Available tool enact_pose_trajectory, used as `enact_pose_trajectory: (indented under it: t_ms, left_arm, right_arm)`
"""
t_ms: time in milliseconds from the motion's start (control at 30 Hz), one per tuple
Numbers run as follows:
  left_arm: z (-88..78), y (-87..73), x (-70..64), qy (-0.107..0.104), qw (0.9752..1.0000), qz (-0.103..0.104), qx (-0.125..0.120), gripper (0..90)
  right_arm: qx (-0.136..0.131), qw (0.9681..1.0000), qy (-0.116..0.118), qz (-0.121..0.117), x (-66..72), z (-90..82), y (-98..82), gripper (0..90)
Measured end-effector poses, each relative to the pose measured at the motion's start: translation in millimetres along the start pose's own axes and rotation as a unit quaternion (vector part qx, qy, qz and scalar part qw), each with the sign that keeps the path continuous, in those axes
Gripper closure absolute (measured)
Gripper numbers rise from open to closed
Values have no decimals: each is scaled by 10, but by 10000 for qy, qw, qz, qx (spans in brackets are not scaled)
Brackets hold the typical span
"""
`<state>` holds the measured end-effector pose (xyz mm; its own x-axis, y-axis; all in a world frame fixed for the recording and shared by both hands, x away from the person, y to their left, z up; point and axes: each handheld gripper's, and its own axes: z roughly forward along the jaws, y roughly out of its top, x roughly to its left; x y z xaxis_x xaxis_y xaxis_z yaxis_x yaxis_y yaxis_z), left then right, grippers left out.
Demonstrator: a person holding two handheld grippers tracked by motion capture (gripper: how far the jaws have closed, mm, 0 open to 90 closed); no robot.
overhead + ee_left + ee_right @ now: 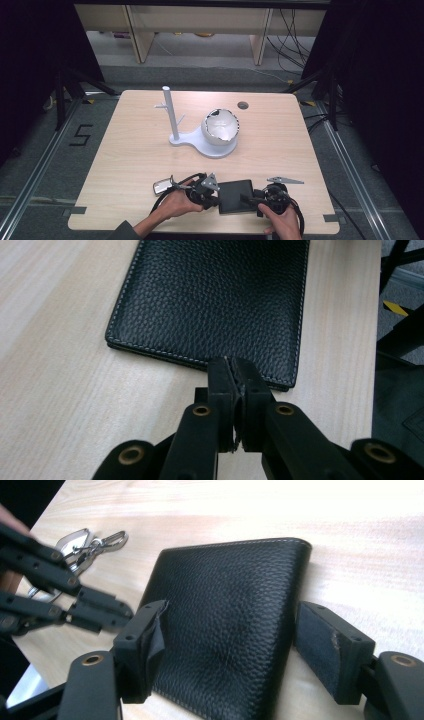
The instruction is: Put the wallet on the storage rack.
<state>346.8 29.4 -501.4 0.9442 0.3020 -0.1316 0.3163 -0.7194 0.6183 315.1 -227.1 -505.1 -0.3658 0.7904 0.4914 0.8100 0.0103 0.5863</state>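
Wallet (235, 196), black leather, lies flat on table (130, 150) at near edge, between the two tools. Long axis runs roughly L-R, i.e. from one tool toward the other.

Left tool (232, 371): jaws clenched together, nothing between them, tips at or just touching wallet's near edge; cannot confirm contact.

Right tool (227, 645): jaws spread wide, straddling wallet's end, one either side, not yet closed on it. Judged nearer to a grasp than left.

Keys w/ carabiner (85, 547) lie on table just beyond left tool, apart from wallet.

Containers: white bowl-shaped holder (220, 127) on a white stand (172, 120) w/ upright post, mid-table, well apart from wallet. Inside looks empty; far inner wall partly hidden.
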Motion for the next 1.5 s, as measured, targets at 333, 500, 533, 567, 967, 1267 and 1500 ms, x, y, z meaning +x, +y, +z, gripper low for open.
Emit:
enact_pose_trajectory:
  t_ms: [333,500,533,567,967,1267,1500]
  left_arm:
    - [0,7,-17,72,10000,36,49,865]
    - [2,5,-22,98,9999,73,42,866]
    - [2,5,-22,98,9999,73,42,866]
    - [2,6,-23,100,9999,69,46,867]
    - [-3,3,-19,118,9998,136,67,866]
    - [-7,1,-33,164,9998,123,59,849]
    - [-134,27,-53,284,9995,98,-94,622]
  right_arm:
    - [-48,9998,153,146,-99,81,89,340]
    - [-213,9980,343,486,-152,45,76,437]
    - [-213,9980,343,486,-152,45,76,437]
    - [-250,9963,388,728,-130,25,80,464]
    - [-184,9967,682,396,-53,37,81,640]
    - [-231,9955,880,263,-5,2,94,723]
    - [-386,9935,1067,79,94,-62,146,770]
